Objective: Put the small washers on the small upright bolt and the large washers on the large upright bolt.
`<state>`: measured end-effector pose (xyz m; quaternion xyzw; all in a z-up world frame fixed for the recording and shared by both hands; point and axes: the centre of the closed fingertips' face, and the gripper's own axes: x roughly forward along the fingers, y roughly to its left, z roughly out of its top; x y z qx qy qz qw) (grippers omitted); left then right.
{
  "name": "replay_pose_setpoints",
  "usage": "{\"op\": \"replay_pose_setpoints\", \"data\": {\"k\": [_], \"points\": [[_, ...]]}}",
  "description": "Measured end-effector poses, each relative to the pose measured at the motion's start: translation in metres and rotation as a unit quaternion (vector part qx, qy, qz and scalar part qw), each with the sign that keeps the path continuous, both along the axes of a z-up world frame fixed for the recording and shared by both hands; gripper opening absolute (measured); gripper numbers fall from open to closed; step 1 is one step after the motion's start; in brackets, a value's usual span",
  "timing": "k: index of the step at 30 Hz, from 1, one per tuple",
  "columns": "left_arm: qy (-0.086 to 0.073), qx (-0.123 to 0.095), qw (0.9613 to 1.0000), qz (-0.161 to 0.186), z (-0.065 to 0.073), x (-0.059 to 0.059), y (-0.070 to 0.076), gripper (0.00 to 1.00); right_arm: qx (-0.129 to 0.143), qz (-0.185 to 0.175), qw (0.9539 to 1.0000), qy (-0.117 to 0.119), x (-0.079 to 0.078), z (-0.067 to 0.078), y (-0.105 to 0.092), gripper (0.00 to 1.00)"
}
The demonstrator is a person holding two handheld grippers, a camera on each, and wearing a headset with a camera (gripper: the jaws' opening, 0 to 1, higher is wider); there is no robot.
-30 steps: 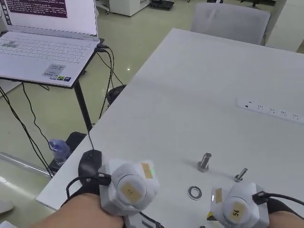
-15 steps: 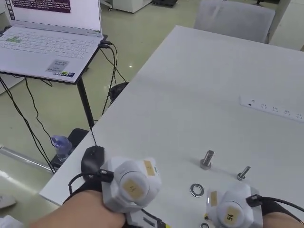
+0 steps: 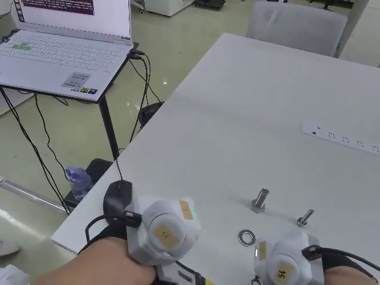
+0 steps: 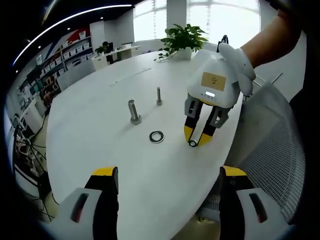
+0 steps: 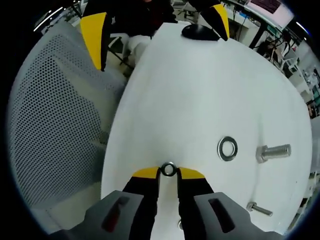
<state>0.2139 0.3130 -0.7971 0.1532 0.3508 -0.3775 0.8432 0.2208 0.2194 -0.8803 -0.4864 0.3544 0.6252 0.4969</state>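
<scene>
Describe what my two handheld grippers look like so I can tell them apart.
Both have rounded white housings and dark jaws with yellow tips, and each trails a black cable. The right gripper carries a tan sticker marked 54; the left gripper has a tan sticker and a small green light.

Pretty clearly an office: a long white meeting table (image 3: 237, 119), mesh chair (image 3: 295, 24), laptop (image 3: 59, 53) and potted plant (image 4: 184, 39) by big windows (image 4: 235, 17) can be seen.

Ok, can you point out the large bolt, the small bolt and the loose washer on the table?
large bolt (image 3: 260, 198): head view, middle of its shank.
small bolt (image 3: 304, 218): head view, middle of its shank.
washer (image 3: 241, 238): head view, left side of its ring.
</scene>
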Motion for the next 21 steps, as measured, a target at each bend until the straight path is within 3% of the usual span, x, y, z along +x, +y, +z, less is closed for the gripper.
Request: {"op": "replay_pose_setpoints", "data": {"k": [7,10,14,21], "points": [[0.002,-0.009,1.0000,0.004,0.0008,0.0002,-0.0038,0.81,-0.007,-0.003,1.0000,0.000,0.0009,0.0000,-0.0008,0.14],[0.001,0.000,1.0000,-0.003,0.0008,-0.0001,-0.0043,0.81,-0.002,-0.008,1.0000,0.003,0.0019,0.0001,-0.0011,0.14],[0.001,-0.003,1.0000,0.000,0.0019,0.0007,-0.0050,0.80,0.002,-0.015,0.9999,0.005,0.0019,0.0007,-0.0013,0.14],[0.005,0.000,1.0000,0.000,0.0002,-0.0009,-0.0048,0.80,0.013,-0.036,0.9990,0.022,0.0045,0.0016,-0.0034,0.13]]}}
